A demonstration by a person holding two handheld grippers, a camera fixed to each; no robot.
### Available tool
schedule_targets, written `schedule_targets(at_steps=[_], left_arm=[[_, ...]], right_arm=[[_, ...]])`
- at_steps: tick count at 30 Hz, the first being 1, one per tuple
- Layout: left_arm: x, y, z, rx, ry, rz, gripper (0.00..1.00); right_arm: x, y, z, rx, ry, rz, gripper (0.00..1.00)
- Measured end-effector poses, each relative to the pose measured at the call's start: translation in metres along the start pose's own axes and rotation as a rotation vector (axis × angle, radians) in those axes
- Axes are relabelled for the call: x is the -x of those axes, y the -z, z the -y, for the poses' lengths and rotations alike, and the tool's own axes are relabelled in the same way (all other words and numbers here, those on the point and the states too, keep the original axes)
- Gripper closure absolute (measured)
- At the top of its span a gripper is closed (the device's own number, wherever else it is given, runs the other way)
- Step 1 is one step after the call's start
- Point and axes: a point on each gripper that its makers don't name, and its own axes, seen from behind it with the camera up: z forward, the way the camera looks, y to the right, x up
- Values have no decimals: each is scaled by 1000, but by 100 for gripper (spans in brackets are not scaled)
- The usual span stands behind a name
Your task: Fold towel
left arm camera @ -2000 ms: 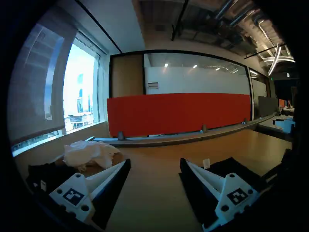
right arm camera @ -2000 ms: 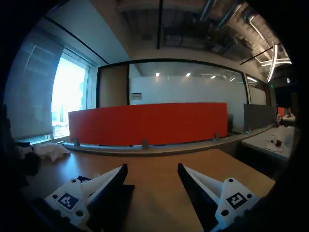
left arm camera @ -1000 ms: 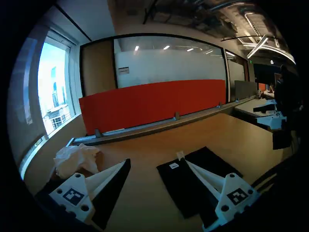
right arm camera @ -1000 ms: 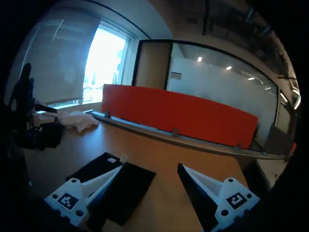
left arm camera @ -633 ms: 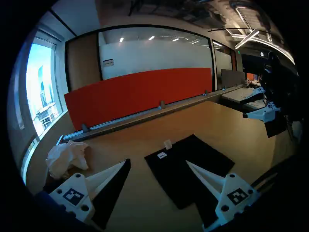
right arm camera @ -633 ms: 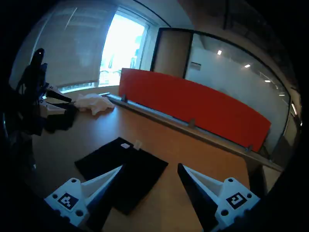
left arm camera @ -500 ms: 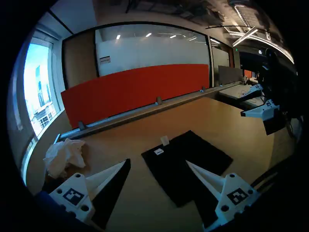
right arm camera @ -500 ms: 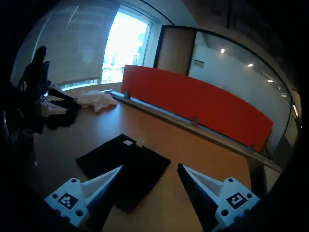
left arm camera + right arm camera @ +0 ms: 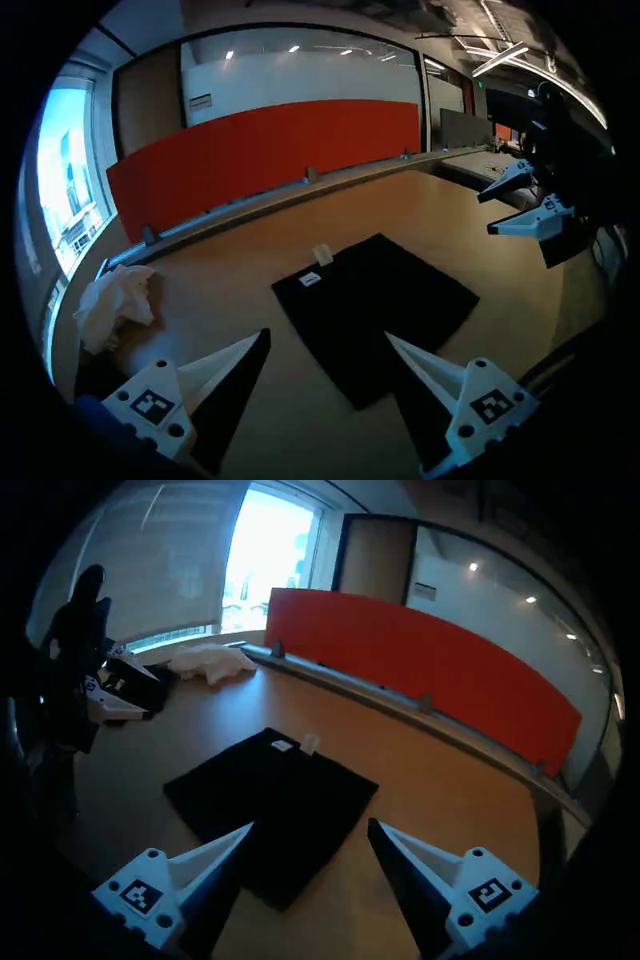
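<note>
A black towel point(image 9: 376, 308) lies flat on the wooden table point(image 9: 240, 276), two small white tags at its far edge. In the left gripper view my left gripper point(image 9: 324, 352) hangs open above the towel's near edge, nothing between its fingers. The right gripper point(image 9: 516, 200) shows at the far right, held by a person in dark clothing. In the right gripper view the same towel point(image 9: 276, 796) lies ahead, and my right gripper point(image 9: 312, 836) stands open above its near corner. The left gripper point(image 9: 112, 692) appears at the far left, beyond the towel.
A crumpled white cloth point(image 9: 112, 300) lies at the table's left end near the window point(image 9: 264, 556); it is also in the right gripper view point(image 9: 212, 662). A red divider panel point(image 9: 264, 152) runs along the table's far edge. Other desks stand beyond the right end.
Both cameras have tilted down and drawn apart. The towel now lies in fuller view between the two grippers. Both grippers stay open.
</note>
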Motion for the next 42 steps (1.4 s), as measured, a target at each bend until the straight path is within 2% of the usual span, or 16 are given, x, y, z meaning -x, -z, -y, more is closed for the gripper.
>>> schedule_targets(at_steps=[11, 21, 30, 42], left_arm=[[43, -19, -17, 44, -7, 85, 5], [81, -35, -27, 69, -6, 162, 6], [112, -47, -36, 94, -4, 230, 5], [141, -54, -45, 125, 19, 313, 5]], right_arm=[[43, -20, 11, -22, 5, 68, 0], [76, -33, 20, -35, 10, 116, 0], [109, -41, 28, -55, 1, 171, 0], [142, -45, 40, -93, -23, 248, 2]])
